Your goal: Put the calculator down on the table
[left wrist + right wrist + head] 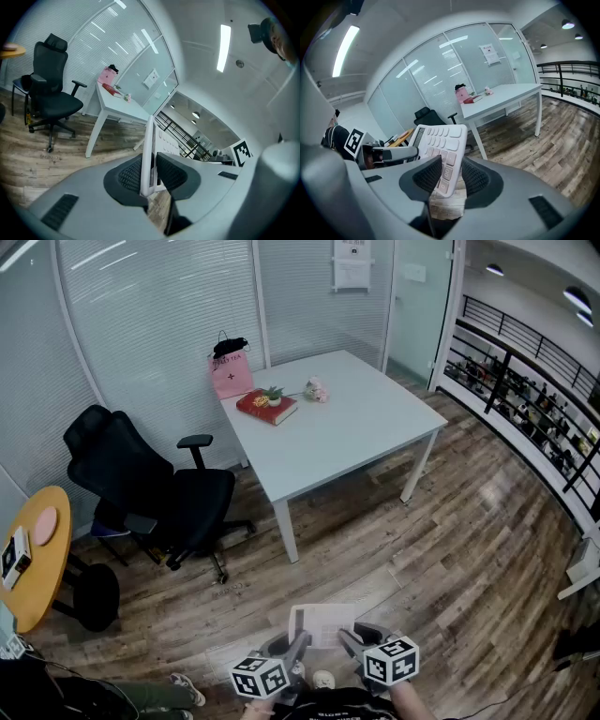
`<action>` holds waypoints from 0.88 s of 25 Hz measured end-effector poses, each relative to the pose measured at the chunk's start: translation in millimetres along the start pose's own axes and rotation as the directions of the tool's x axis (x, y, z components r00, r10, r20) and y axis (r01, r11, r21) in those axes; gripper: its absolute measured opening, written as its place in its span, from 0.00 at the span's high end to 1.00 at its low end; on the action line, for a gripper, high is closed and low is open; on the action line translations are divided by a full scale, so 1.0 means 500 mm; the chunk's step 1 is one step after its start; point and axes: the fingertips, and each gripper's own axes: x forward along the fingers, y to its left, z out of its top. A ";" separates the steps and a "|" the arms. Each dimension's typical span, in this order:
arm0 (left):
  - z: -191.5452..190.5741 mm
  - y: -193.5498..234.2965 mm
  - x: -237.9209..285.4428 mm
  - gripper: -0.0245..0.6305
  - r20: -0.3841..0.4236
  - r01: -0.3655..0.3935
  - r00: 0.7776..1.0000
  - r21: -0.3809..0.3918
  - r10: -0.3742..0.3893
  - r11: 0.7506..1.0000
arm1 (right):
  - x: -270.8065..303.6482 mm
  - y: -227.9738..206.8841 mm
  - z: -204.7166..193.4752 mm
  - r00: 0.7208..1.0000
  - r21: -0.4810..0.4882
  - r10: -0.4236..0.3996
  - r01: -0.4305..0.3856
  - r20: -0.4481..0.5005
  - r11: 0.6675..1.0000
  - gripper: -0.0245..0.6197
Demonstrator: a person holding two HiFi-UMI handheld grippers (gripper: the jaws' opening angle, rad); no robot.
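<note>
Holding the calculator (323, 622) two-handed — table (375, 427) not yet reached.
Head view: it hangs near, table far. Left gripper view: left gripper (149, 174) clamps its thin edge narrowly. Right gripper view: right gripper (451, 174) pinches a keyed corner wider — likely steadying.

Left tongs (151, 177) clamp calculator (148, 140) edge-on, upright; white table (123, 107) w/ pink bag (107, 75), black chair (49, 93) beyond.

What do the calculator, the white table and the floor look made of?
The calculator: likely moulded plastic, matt pale shell, raised smooth keys. The table: smooth pale top, probably laminate or painted board; thin white legs look metal. The floor: grain-patterned planks with slight sheen; real wood or vinyl, cannot tell.
</note>
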 end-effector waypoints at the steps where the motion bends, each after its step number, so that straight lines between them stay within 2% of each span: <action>1: 0.000 0.000 0.001 0.82 -0.001 0.001 1.000 0.000 -0.001 1.000 | 0.000 -0.001 0.000 1.000 -0.006 0.004 -0.004 -0.002 1.000 0.73; 8: -0.004 -0.001 0.007 0.82 -0.021 0.011 1.000 -0.005 -0.011 1.000 | -0.001 -0.007 -0.002 1.000 -0.005 -0.019 0.019 -0.002 1.000 0.74; 18: 0.019 0.023 0.009 0.83 -0.044 0.091 0.995 0.002 -0.090 0.996 | 0.016 0.008 0.013 0.993 0.026 -0.102 0.100 0.065 0.995 0.72; 22: 0.030 0.035 0.013 0.83 -0.066 0.120 0.991 0.034 -0.117 0.992 | 0.031 0.007 0.017 0.987 0.023 -0.145 0.143 0.075 0.989 0.72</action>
